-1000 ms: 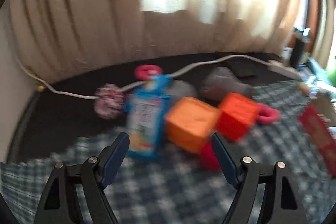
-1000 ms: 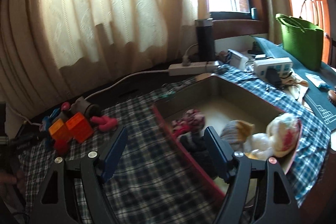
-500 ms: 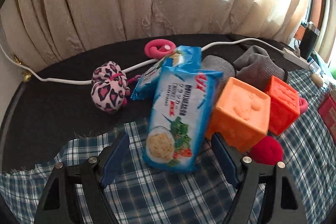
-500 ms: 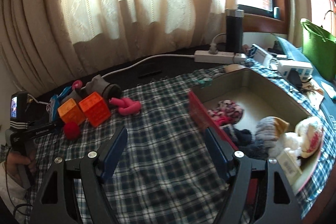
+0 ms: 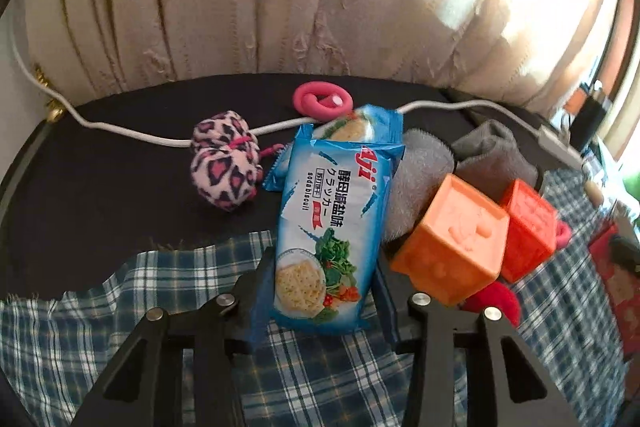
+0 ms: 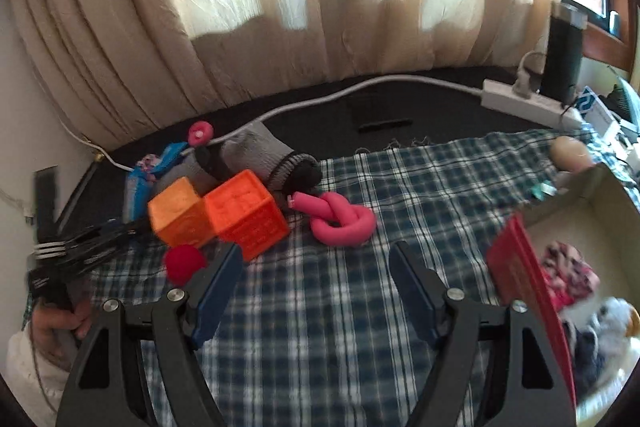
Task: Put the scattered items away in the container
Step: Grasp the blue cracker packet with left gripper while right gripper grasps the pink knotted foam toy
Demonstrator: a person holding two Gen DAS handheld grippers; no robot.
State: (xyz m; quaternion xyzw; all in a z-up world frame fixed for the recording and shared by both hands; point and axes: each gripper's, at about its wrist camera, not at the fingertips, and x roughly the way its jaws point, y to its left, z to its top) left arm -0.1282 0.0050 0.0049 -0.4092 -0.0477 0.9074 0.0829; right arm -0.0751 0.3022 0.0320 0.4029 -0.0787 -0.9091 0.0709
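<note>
1. our left gripper (image 5: 324, 291) just closed in on the glossy blue cracker packet (image 5: 334, 227), and the pads now press both its long edges at the near end.
2. the packet reads "soda biscuit" plus a red "aji" logo, with chinese and japanese lettering we can't make out.
3. it lies on the blue plaid cloth (image 5: 100, 307), right beside the soft orange cube (image 5: 452, 243).
4. our right gripper (image 6: 316, 283) hangs with jaws apart and nothing in them, above the cloth near the pink knotted foam tube (image 6: 340, 223).
5. the red-edged cardboard box (image 6: 516, 267) sits at the right, with soft things inside.
</note>
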